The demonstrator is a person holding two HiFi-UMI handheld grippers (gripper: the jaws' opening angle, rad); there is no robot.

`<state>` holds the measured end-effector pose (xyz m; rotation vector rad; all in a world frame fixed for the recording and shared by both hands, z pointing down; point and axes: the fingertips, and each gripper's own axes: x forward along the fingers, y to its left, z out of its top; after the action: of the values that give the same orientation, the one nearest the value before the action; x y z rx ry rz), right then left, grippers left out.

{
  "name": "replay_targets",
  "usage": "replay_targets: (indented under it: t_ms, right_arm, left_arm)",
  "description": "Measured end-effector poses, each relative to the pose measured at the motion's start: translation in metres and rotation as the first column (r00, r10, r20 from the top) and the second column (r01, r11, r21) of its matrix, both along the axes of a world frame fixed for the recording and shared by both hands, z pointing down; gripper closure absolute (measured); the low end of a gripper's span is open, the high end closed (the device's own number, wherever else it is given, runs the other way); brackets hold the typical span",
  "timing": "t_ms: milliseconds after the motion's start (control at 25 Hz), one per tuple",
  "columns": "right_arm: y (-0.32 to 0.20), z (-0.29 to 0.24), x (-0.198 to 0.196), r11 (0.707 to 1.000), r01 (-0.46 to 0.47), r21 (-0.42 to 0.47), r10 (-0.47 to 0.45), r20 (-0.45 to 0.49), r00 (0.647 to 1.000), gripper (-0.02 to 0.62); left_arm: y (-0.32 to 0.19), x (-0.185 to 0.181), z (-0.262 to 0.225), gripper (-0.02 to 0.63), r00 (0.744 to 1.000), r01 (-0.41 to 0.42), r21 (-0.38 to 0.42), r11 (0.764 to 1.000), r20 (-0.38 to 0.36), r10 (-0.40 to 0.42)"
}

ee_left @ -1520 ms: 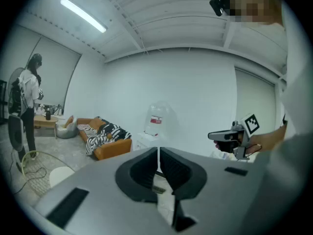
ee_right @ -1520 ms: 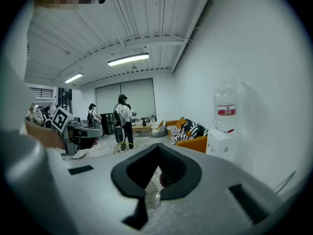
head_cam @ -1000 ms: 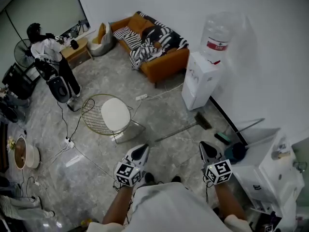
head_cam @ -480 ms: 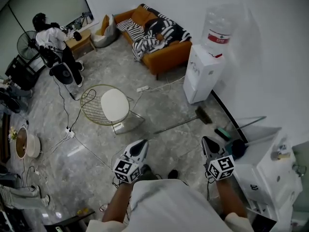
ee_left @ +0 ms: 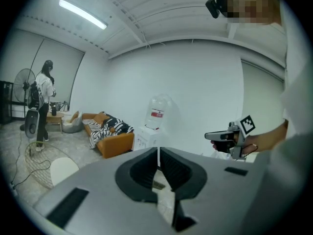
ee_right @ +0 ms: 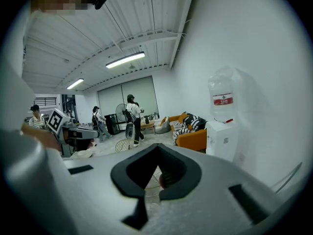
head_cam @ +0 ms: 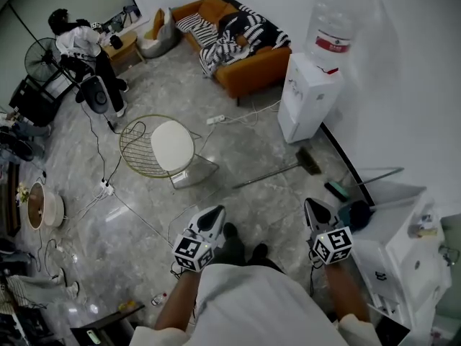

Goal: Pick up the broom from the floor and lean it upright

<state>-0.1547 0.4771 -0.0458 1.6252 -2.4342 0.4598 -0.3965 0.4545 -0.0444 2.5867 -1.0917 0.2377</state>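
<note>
I am looking steeply down on a glossy grey stone-patterned floor point(head_cam: 259, 146) that is showing pale patches of glare. The broom point(head_cam: 270, 175) is lying flat on it, its thin handle running toward the wire chair point(head_cam: 171, 146) with the white seat and its dark head resting near the foot of the water dispenser point(head_cam: 306, 99), which is standing against the white wall. I am holding the left hand-held gripper point(head_cam: 218, 210) and the right hand-held gripper point(head_cam: 310, 203) out in front of me, both above the floor and well apart from the broom, which is lying beyond them and roughly between their lines. In each gripper view the jaws are sitting pressed together with nothing between them. Farther back, an orange sofa point(head_cam: 252, 67) is carrying a black-and-white striped blanket point(head_cam: 238, 31). A person point(head_cam: 83, 42) is standing in the far corner beside a standing fan point(head_cam: 42, 60). Cables are trailing across the floor, and a power strip point(head_cam: 215, 120) is lying between the chair and the sofa. A white cabinet point(head_cam: 400, 254) is standing at my right.
</note>
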Motion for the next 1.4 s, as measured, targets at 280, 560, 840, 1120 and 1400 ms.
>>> replay_targets:
  t_ms: [280, 560, 840, 1120, 1400]
  right_arm:
    - [-0.037, 0.015, -0.014, 0.999, -0.014, -0.043, 0.014, -0.001, 1.000, 0.600]
    - [-0.091, 0.031, -0.045, 0.996, -0.028, -0.081, 0.025, -0.030, 0.999, 0.600]
    - [-0.160, 0.052, -0.085, 0.995, -0.021, -0.101, 0.015, -0.063, 0.998, 0.600]
    - [-0.214, 0.077, -0.100, 0.992, -0.022, -0.121, 0.010, -0.102, 0.995, 0.600]
    - [-0.253, 0.119, -0.098, 0.988, 0.009, -0.153, -0.027, -0.112, 0.993, 0.600]
  left_arm:
    - [-0.050, -0.005, 0.010, 0.589, 0.999, -0.047, -0.013, 0.999, 0.007, 0.047]
    - [-0.117, -0.022, 0.029, 0.589, 0.991, -0.125, 0.004, 0.992, 0.047, 0.124]
    - [-0.192, -0.058, 0.057, 0.591, 0.989, -0.143, -0.027, 0.989, 0.040, 0.144]
    - [-0.244, -0.074, 0.093, 0.589, 0.985, -0.164, -0.054, 0.985, 0.035, 0.166]
    - [-0.271, -0.061, 0.146, 0.591, 0.986, -0.156, -0.088, 0.984, 0.048, 0.160]
